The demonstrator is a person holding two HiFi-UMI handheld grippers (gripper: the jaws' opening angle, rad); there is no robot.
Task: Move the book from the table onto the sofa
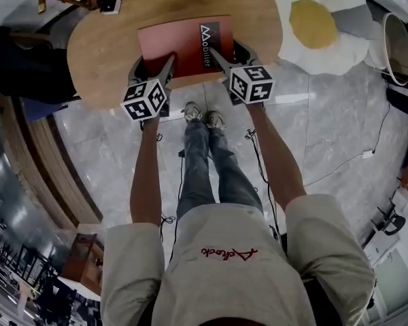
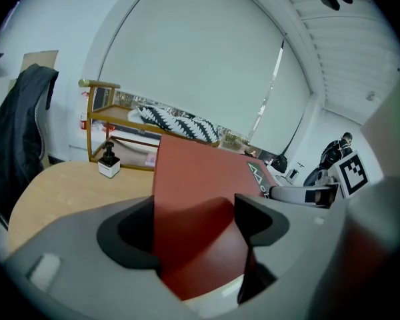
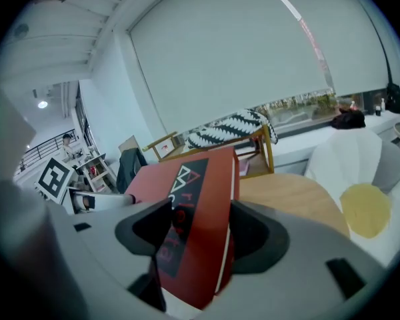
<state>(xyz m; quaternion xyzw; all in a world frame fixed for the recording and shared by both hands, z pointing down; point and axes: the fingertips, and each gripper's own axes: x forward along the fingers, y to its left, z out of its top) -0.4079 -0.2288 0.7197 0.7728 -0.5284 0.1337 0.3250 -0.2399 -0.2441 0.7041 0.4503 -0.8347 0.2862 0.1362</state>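
Right, biggest first: a round wooden tabletop (image 1: 109, 53) fills the top of the head view, w/ a white-and-yellow egg-shaped cushion (image 1: 326, 29) on the floor just beside it, at the person's right. No sofa I can pick out for sure in any view.

The red book (image 1: 183, 43) sits over the near part of the tabletop, close to the edge nearest the person. Can't tell if it's clear of the wood. The left hand-held gripper (image 1: 153, 65) is clamped on the book's near-left corner. The right hand-held gripper (image 1: 229, 53) is clamped on the near-right part, by the black lettered strip (image 1: 209, 43). Each gripper view shows red cover wedged btw its two jaws, no gap. Smallest: a little white-and-black item (image 1: 109, 5) at the far-left rim, well apart from the book.

Risks, as I judge them:
- Both grips bite only the near edge, so the far end has no support once lifted. It could sag, or the covers could fan open.
- If one side rises faster than the other, the book could pivot and slip out.
- Pulling the two hand-held grippers apart, or twisting them, would prob. bend the cover.
- Any carry to the right passes close to the cushion, so footing matters.

Orientation: cover faces up. The lettered strip runs near-to-far along the book's right side. The long axis looks to run left-right across the person, tho the steep view foreshortens depth, so not certain.
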